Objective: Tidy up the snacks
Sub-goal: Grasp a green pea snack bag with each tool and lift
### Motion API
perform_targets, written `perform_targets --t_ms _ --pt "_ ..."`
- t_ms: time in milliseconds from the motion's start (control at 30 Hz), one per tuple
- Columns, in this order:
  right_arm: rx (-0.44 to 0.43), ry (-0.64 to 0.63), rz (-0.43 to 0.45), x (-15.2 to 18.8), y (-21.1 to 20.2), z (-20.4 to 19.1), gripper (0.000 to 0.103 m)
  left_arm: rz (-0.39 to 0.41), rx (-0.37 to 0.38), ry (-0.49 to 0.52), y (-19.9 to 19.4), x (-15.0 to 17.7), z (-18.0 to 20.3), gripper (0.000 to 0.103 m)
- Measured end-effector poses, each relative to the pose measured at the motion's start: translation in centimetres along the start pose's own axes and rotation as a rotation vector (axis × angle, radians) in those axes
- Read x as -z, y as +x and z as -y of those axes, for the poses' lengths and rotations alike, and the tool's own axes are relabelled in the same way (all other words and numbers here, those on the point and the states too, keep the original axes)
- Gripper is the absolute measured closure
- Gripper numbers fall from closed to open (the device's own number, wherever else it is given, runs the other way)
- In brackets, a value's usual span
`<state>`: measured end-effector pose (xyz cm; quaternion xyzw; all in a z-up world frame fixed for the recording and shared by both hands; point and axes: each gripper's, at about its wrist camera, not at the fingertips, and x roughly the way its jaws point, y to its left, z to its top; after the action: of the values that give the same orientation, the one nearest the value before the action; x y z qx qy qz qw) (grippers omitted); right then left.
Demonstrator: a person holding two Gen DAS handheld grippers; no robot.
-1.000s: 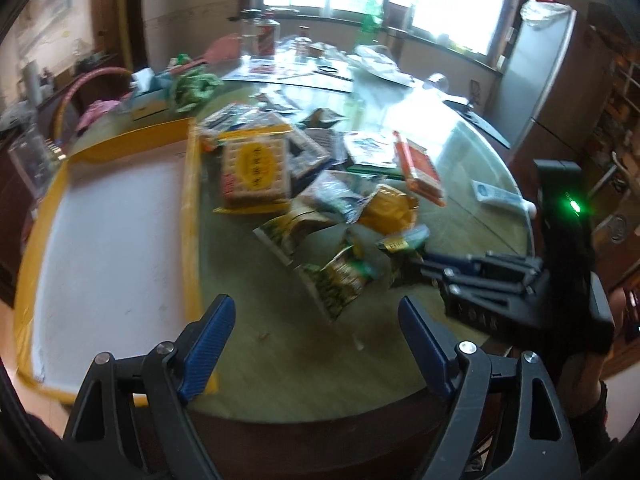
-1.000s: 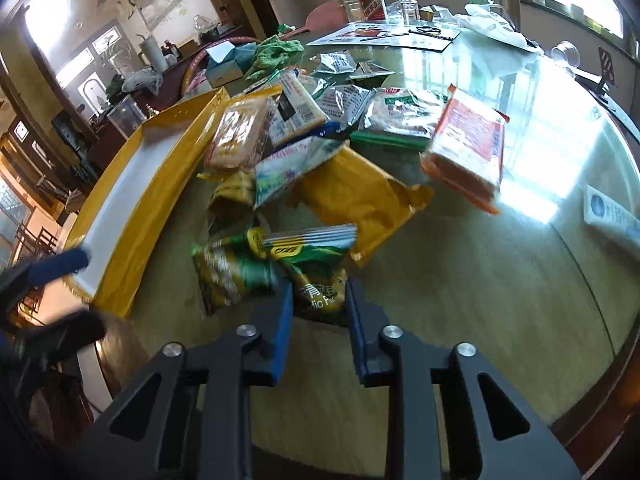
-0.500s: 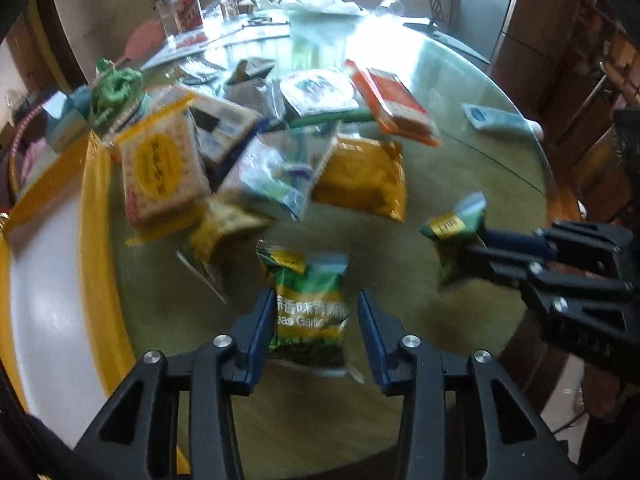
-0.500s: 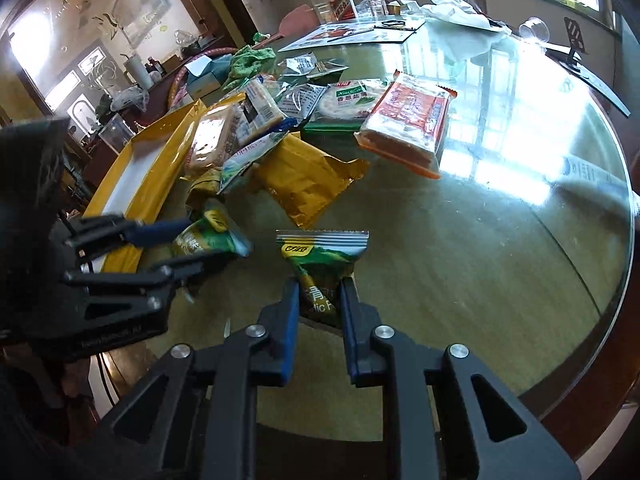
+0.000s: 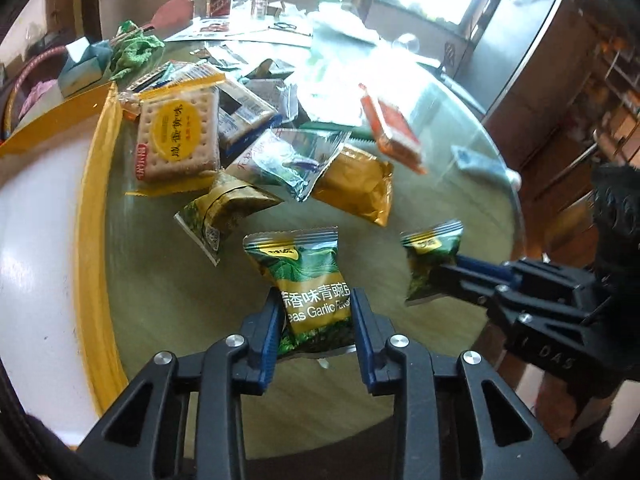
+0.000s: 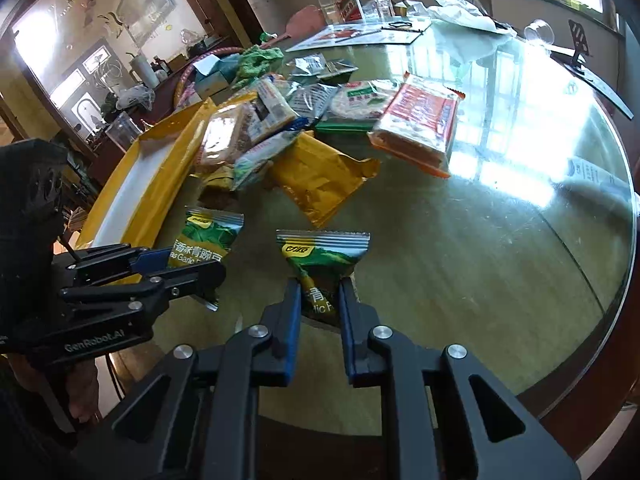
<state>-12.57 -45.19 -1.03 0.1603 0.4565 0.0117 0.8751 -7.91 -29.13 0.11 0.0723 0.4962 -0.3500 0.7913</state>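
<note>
- Snack packets [image 5: 304, 160] lie heaped just beyond both grippers.
- Left gripper [image 5: 314, 320] is closing on a green pea packet [image 5: 308, 276].
- Right gripper [image 6: 318, 300] pinches another pea packet [image 6: 320, 260].
- Yellow tray [image 5: 94, 216] lies beside.

close wrist views, angled down, sharing table [image 5: 168, 304]
</note>
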Motion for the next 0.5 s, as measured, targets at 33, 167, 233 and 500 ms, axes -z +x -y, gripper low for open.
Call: perform_targets --t_ms 33,167,233,500 --pt "-0.008 -0.003 0.009 0.0 -0.3 -0.3 0.084 0.010 0.006 -0.008 -0.5 0.0 -0.1 0.071" --pt "-0.064 -0.018 0.038 -0.2 -1.3 -1.9 0.084 0.076 0.037 -0.081 -3.9 0.3 -1.3 0.071" --pt "-0.093 -0.040 0.049 -0.4 -1.6 -3.1 0.084 0.120 0.024 -0.117 -6.3 0.8 -2.5 0.071" --pt "-0.252 -0.182 0.016 -2.3 -0.5 -12.1 0.084 0.219 -0.145 -0.308 -11.8 3.4 -11.1 0.071"
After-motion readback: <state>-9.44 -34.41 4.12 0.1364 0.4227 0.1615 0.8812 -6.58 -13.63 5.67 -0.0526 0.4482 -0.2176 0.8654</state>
